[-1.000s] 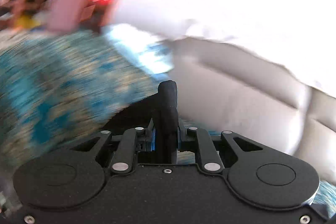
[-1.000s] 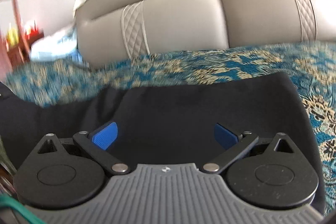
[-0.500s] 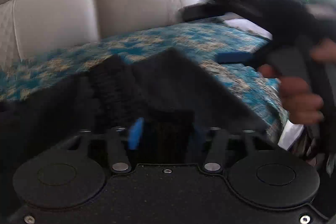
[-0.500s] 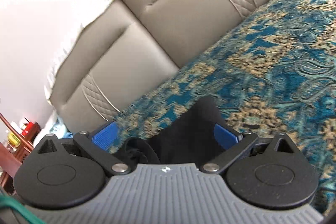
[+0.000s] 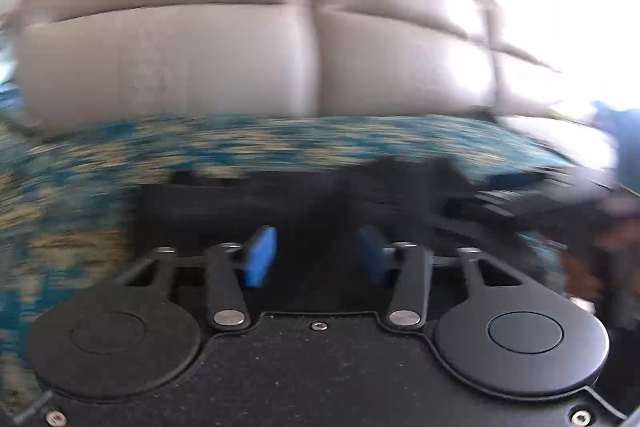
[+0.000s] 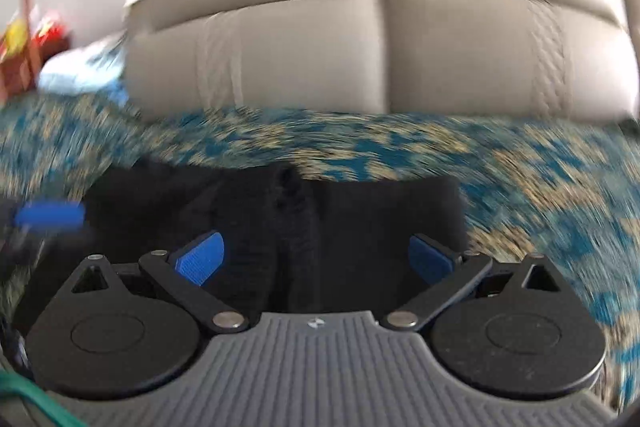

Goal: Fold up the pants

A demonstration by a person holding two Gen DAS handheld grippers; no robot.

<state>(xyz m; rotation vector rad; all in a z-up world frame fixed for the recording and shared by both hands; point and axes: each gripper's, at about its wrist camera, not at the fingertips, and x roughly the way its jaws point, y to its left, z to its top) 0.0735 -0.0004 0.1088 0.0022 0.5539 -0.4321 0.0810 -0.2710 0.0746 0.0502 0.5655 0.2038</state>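
The black pants (image 6: 360,219) lie folded in a compact bundle on the blue and gold patterned bedspread (image 6: 540,179). They also show in the left wrist view (image 5: 280,203). My left gripper (image 5: 316,259) is open just above the near edge of the pants, with nothing between its blue pads. My right gripper (image 6: 316,255) is open wide over the pants, also empty. The left gripper's blue pad (image 6: 48,215) shows at the left of the right wrist view. Both views are blurred by motion.
A beige padded headboard (image 6: 380,59) stands behind the bed. A light blue cloth (image 6: 80,67) and a wooden shelf with coloured items (image 6: 24,39) are at the far left. The other gripper and a hand (image 5: 580,227) are at the right of the left wrist view.
My left gripper was shut on the pants a second ago; it has opened and let them go. Both grippers have swung round to face the headboard over the folded pants.
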